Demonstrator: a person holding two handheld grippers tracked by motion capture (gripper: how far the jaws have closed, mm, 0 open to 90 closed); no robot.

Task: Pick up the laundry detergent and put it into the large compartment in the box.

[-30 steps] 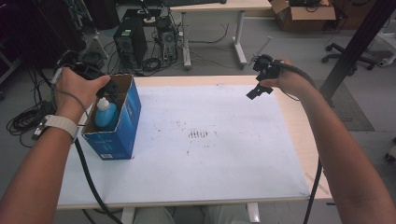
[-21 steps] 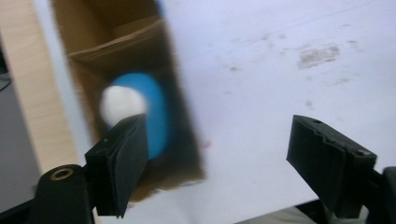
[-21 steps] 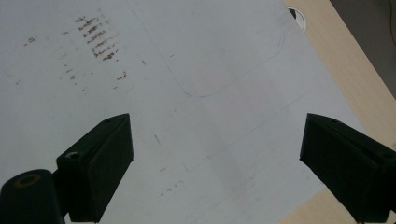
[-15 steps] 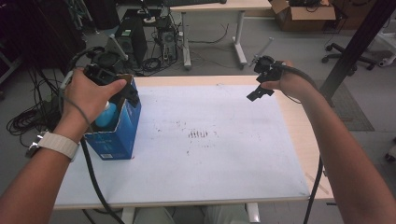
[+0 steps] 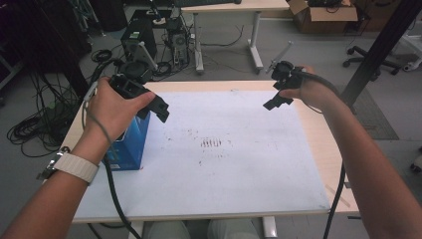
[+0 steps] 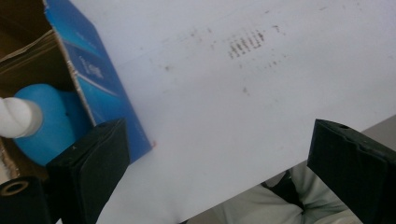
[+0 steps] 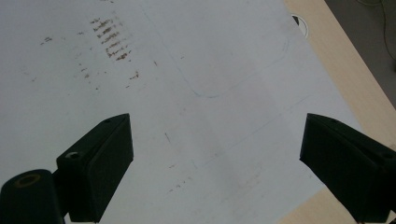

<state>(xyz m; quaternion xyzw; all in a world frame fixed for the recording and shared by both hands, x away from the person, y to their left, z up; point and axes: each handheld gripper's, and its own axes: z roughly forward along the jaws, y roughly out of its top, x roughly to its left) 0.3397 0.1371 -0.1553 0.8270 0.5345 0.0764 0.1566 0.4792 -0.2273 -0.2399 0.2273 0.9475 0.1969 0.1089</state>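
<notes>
1. Left gripper (image 5: 160, 110): hung released above the counter (image 5: 318, 149), just beside the box's top corner. Had just been opening, with nothing between the jaws.
2. Right gripper (image 5: 272, 102): likewise released and empty, well apart from the left, over the far right of the mat (image 5: 234, 169).
3. Box (image 5: 127, 147): stood open-topped on the mat's left side. Held the bottle (image 6: 44, 123), with its white cap (image 6: 16, 116) showing just beyond the near jaw in the left gripper view.
4. Risk, as judged: could have clipped the cardboard rim with that near jaw on any swing back, being so close. Would likely have shoved or tipped the light box, bottle and all.
5. Risk, as judged: could have dragged the left cable (image 5: 112, 194) against the box's front, since it trailed down right beside it. Might have nudged the box toward the counter's left edge.
6. Could not tell whether the bottle stood upright or leaned, so could not rule out a shift inside the box if bumped.
7. Writing: pale print on the box's blue side, too blurred to read; no brand made out. Stains (image 5: 211, 143) on the mat looked like smudged dark rows, not letters.
</notes>
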